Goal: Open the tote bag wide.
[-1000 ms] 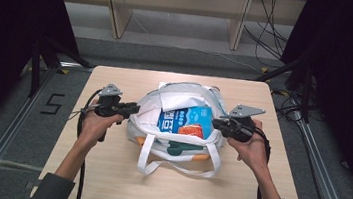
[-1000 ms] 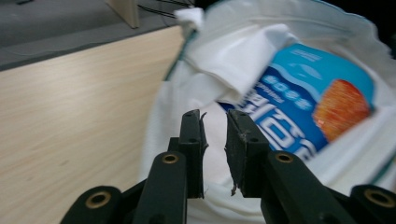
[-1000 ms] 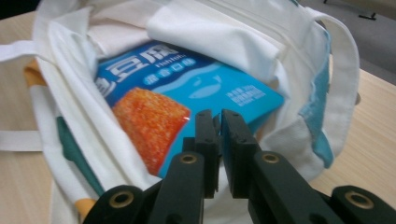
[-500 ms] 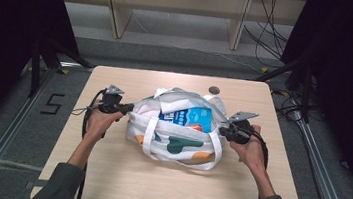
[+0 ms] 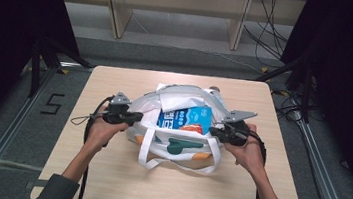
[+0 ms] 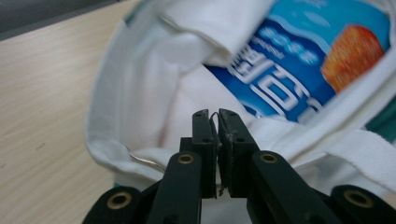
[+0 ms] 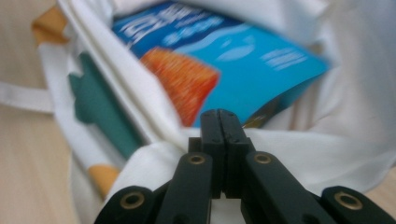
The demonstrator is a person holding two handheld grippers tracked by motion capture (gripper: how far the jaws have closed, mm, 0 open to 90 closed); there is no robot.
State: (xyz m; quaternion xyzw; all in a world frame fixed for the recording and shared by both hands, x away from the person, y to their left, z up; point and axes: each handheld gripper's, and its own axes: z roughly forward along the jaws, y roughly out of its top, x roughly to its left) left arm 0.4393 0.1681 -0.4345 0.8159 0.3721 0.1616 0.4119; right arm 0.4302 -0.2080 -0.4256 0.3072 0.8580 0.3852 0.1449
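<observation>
While the white bag (image 5: 176, 129) lies mid-table (image 5: 104, 182), the left gripper (image 6: 215, 122) pinches its rim, its jaws having just eased apart slightly; the right gripper (image 7: 223, 120) clamps the opposite rim.

One white fabric tote bag (image 5: 179, 145) with green and orange printed shapes lies on one light wooden table (image 5: 104, 182). The bag carries two white webbing handles (image 5: 146, 149). Inside it sits one blue snack packet (image 5: 187, 118) with white lettering and an orange food picture. One small dark round object (image 5: 214, 89) lies on the table just behind the bag. Two black two-jaw grippers are present: one left gripper (image 5: 134, 117) and one right gripper (image 5: 212, 131).
</observation>
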